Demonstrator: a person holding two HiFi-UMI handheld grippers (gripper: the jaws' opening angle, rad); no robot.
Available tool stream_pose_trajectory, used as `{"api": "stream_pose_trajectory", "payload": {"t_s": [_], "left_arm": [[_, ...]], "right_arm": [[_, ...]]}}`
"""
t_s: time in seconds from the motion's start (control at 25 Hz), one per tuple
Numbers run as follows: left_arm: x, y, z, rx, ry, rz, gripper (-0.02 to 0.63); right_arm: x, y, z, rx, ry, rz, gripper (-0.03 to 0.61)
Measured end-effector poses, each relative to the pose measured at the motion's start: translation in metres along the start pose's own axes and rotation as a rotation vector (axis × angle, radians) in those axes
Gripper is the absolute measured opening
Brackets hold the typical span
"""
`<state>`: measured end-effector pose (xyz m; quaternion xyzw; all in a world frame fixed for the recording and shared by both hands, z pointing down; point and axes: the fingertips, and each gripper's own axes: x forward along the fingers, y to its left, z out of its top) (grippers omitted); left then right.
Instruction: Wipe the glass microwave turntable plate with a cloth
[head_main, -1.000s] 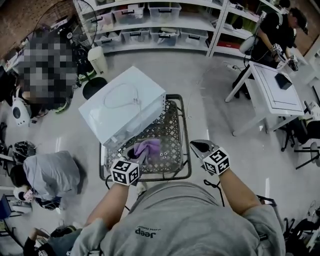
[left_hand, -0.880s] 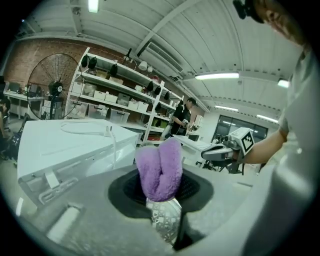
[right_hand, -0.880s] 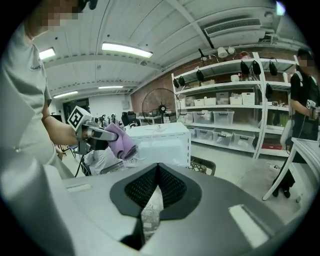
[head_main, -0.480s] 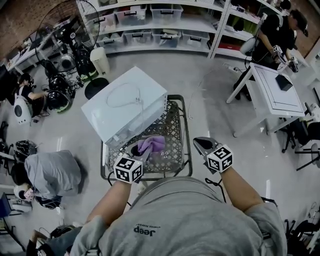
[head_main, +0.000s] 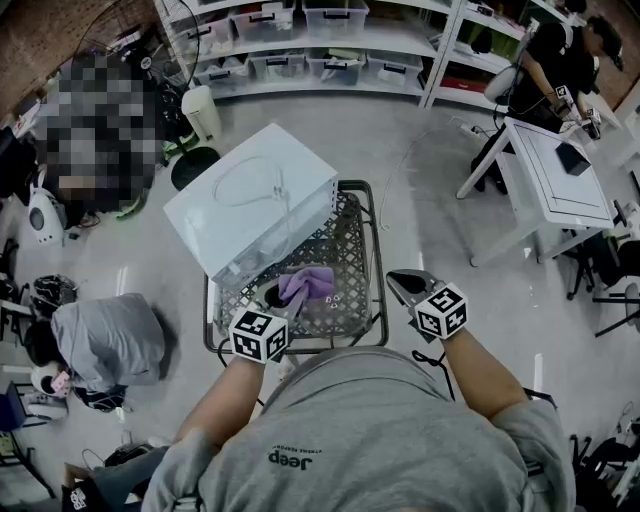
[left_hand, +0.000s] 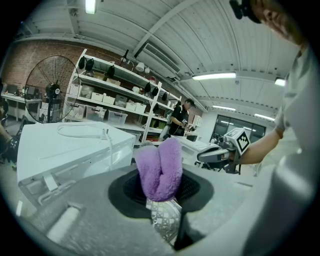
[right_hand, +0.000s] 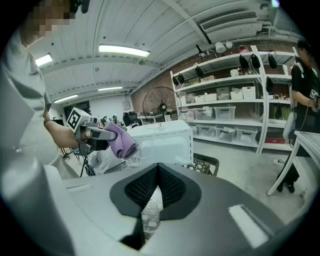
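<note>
Shifted slightly toward upper right since previous frame: left gripper, jaws pinching purple cloth above mesh worktop at frame centre, just below white microwave. Right gripper beside worktop's right rim, jaws pressed together, empty.

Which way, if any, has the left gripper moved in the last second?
No. The left gripper, shut on the fluffy purple cloth, still sits over the front part of the black metal mesh table.

Microwave on table, cloth before it
</note>
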<state>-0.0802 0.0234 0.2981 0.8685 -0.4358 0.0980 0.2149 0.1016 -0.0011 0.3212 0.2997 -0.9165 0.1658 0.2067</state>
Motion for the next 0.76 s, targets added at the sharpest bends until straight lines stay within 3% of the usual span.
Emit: {"api": "stream_pose_trajectory", "payload": {"t_s": [0.76], "left_arm": [[0.0, -0.0021, -0.0053, -0.005, 0.008, -0.009, 0.098]], "right_arm": [[0.0028, 0.0012, -0.0062, -0.01, 0.02, 0.008, 0.008]]}}
